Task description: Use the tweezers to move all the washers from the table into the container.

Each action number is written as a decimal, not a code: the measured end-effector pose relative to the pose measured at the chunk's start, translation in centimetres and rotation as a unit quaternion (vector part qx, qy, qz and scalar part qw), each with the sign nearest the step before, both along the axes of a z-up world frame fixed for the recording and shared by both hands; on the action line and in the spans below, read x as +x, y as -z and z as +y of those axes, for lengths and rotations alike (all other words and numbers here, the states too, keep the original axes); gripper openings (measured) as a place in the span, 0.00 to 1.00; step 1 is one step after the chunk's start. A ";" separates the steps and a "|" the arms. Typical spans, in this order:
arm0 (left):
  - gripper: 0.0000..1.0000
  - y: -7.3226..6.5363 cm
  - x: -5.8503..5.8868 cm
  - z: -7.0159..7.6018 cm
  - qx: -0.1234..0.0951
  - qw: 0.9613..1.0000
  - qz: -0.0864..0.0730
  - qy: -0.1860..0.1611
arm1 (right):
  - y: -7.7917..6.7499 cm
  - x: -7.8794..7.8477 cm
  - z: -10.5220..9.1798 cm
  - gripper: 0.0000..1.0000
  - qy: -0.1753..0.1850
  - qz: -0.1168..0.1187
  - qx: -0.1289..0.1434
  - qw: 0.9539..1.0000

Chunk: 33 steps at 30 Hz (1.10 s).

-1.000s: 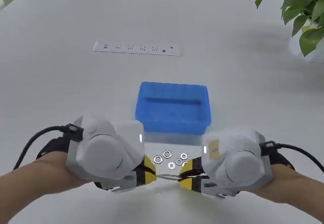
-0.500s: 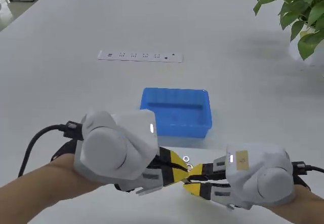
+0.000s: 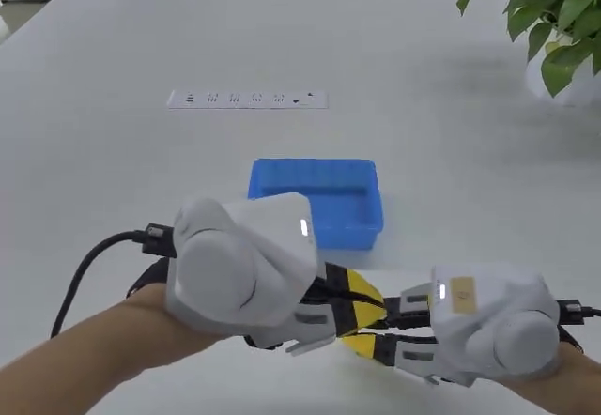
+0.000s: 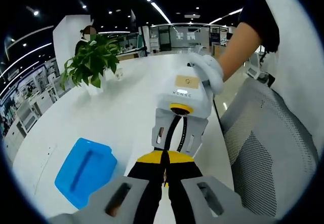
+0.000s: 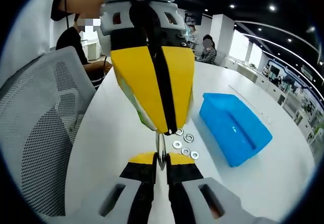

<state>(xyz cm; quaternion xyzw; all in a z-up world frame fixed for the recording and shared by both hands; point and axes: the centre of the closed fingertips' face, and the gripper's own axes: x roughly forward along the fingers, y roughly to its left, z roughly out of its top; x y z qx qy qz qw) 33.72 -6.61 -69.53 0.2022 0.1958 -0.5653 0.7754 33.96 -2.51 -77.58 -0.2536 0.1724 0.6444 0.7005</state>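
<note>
While both claws clamp the tweezers (image 5: pixel 161 150) between them, settle one firm grip before loosening the other.
Tip to tip, the left claw (image 5: pixel 166 128) and right claw (image 5: pixel 161 165) are each closed on the tweezers; the washers (image 5: pixel 185 144) lie on the table (image 5: pixel 111 133) near the container (image 5: pixel 233 127).

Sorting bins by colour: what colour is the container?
The container is blue, clearest in the right gripper view.

Yellow label (image 4: pixel 187 81) on right gripper (image 4: pixel 166 146) — print too blurred to read.
</note>
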 end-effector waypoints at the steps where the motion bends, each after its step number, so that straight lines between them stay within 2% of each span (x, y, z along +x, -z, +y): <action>1: 0.04 0.0 0.0 0.1 -0.001 1.000 0.001 -0.001 | 0.0 0.0 0.0 0.08 0.001 0.001 0.001 1.000; 8: 0.06 0.0 -0.3 0.0 -0.007 1.000 0.001 0.003 | -0.1 -0.1 0.1 0.07 -0.009 -0.001 0.007 1.000; 13: 0.11 0.3 -0.6 -0.1 -0.003 1.000 0.007 0.013 | -0.1 0.0 0.0 0.07 -0.007 0.004 0.014 1.000; 18: 0.11 0.8 -0.4 0.5 0.007 1.000 0.008 0.011 | -0.2 0.1 0.0 0.07 -0.005 0.008 0.019 1.000; 21: 0.11 0.9 -0.4 0.9 0.003 1.000 0.013 0.002 | -0.2 0.1 0.0 0.07 -0.003 0.013 0.023 1.000; 27: 0.07 1.0 -0.2 1.4 0.002 1.000 0.012 -0.003 | -0.2 0.1 0.0 0.07 -0.005 0.013 0.023 1.000; 29: 0.07 0.9 -0.1 1.3 0.006 1.000 0.001 0.001 | -0.2 0.2 0.1 0.07 -0.006 0.013 0.023 1.000; 31: 0.06 0.9 -0.2 1.3 0.005 1.000 0.004 0.006 | -0.2 0.1 0.1 0.07 -0.009 0.013 0.022 1.000; 33: 0.06 1.0 -0.3 1.3 0.006 1.000 0.000 0.010 | -0.2 0.1 0.1 0.07 -0.011 0.012 0.018 1.000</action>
